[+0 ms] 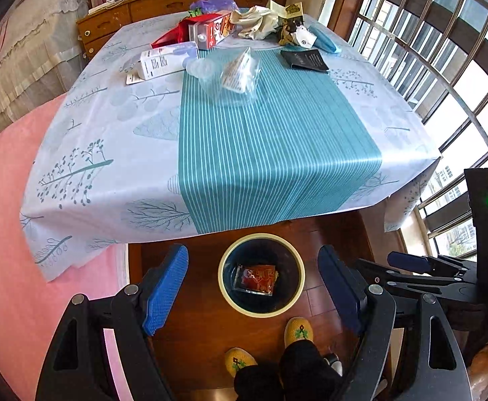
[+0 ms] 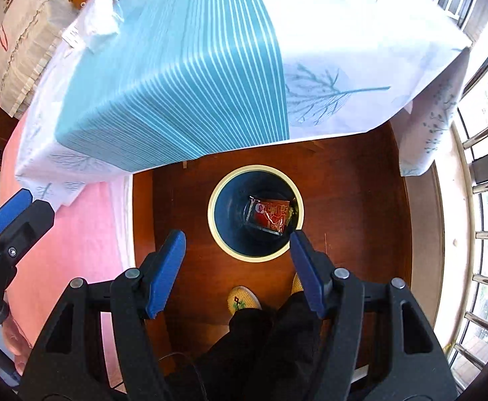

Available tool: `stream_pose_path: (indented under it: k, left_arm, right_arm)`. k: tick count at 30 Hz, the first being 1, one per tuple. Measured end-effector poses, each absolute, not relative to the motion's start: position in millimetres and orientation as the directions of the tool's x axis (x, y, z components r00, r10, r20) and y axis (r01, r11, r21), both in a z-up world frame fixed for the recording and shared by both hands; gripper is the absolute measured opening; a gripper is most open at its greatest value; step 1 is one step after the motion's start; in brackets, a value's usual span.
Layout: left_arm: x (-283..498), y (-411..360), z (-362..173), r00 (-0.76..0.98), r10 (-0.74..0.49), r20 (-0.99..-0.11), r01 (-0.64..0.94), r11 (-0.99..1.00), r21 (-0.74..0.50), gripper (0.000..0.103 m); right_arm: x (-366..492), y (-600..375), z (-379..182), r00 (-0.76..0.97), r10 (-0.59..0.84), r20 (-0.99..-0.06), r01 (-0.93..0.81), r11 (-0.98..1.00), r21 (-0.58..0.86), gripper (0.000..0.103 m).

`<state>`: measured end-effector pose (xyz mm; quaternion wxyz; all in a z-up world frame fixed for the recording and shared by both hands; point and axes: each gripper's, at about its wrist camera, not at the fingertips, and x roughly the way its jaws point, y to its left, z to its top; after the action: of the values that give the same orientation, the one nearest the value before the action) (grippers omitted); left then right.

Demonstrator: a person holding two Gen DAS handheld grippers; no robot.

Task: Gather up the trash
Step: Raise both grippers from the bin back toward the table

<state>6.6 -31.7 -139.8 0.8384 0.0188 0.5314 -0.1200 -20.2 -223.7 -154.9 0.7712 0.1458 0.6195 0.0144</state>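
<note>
The left gripper (image 1: 254,292) hangs high above the floor with its two blue pads spread wide and nothing between them; the right gripper (image 2: 237,269) points down beside it, its own two pads also apart and empty. Straight below both, between the fingertips in each wrist view, stands one round bin (image 1: 225,279) with a cream rim and dark blue inside, on the wooden floor (image 1: 203,317) just in front of the table's near edge. One red wrapper (image 1: 257,277) lies flat at the bottom of the bin, well below either tool. Two yellow slippers (image 1: 299,330) of the person show at the bin's near side. The rest of the trash is on the tablecloth (image 1: 277,147), near its far end and well apart from the grippers: one white carton (image 1: 167,60) lying on its side, one red-and-white carton (image 1: 215,30) behind it, one clear plastic bag (image 1: 240,73) with a small clear lid just beside it, one black booklet (image 1: 305,60), one heap of crumpled paper (image 1: 255,21), and one blue pouch (image 1: 324,38) at the right. The right wrist view catches only the table's near half.
</note>
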Motion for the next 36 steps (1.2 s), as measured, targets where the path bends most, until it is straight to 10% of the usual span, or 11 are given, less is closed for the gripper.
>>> stream_pose_path:
  k: [20,36]
  left_arm:
    - [15,-7,41,0.616,-0.224,-0.755,0.273,0.96,-0.062,0.081]
    - [103,-15,51,0.628,-0.19,-0.755,0.26,0.965,-0.027,0.082]
  right_arm:
    - [-38,-214,27,0.489,0.124,-0.863,0.122,0.97,0.209,0.062]
    - [51,-211,40,0.54,0.094,-0.836,0.041,0.99,0.138,0.062]
